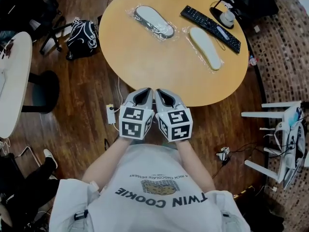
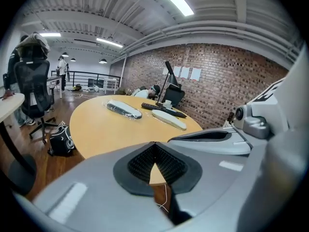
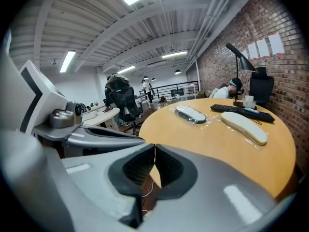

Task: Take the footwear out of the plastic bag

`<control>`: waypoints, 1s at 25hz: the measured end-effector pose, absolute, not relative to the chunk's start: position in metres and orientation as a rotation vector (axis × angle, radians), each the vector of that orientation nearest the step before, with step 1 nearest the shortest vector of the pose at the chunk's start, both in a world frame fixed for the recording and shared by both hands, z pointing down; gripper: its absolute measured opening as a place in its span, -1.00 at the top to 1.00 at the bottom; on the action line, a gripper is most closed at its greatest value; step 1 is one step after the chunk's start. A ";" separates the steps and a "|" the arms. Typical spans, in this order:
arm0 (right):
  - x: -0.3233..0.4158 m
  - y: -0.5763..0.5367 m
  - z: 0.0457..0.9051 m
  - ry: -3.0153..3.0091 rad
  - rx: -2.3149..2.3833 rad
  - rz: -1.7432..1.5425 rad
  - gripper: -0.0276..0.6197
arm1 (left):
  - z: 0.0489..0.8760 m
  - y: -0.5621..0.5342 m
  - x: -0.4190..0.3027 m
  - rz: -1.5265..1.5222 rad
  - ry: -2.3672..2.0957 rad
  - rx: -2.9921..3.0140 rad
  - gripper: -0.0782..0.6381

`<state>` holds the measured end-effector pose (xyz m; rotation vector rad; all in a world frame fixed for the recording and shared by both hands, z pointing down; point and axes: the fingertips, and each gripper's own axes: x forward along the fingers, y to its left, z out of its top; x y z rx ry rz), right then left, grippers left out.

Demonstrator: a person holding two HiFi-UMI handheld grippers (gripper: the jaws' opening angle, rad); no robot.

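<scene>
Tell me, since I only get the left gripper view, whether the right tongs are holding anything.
Observer: No. The right gripper view shows the right tongs shut, with nothing between them.
Operator: Where are both tongs relative to the table?
Observer: From the head view, the left tongs and the right tongs are side by side at the near edge of the table.
Operator: Which slipper lies on which side from above?
Observer: From above, the grey slipper lies toward the left tongs' side and the white slipper toward the right's, with bare table between them.
</scene>
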<state>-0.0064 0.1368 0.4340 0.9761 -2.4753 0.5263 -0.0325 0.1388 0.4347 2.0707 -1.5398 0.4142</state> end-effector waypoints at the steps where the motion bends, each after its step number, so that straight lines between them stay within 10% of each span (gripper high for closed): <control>1: -0.014 0.130 0.435 -2.463 0.994 0.532 0.91 | 0.435 0.131 -0.040 0.416 -1.521 2.082 0.77; 25: -0.018 -0.029 0.437 -2.465 1.102 0.589 0.91 | 0.444 -0.030 -0.043 0.502 -1.442 2.155 0.77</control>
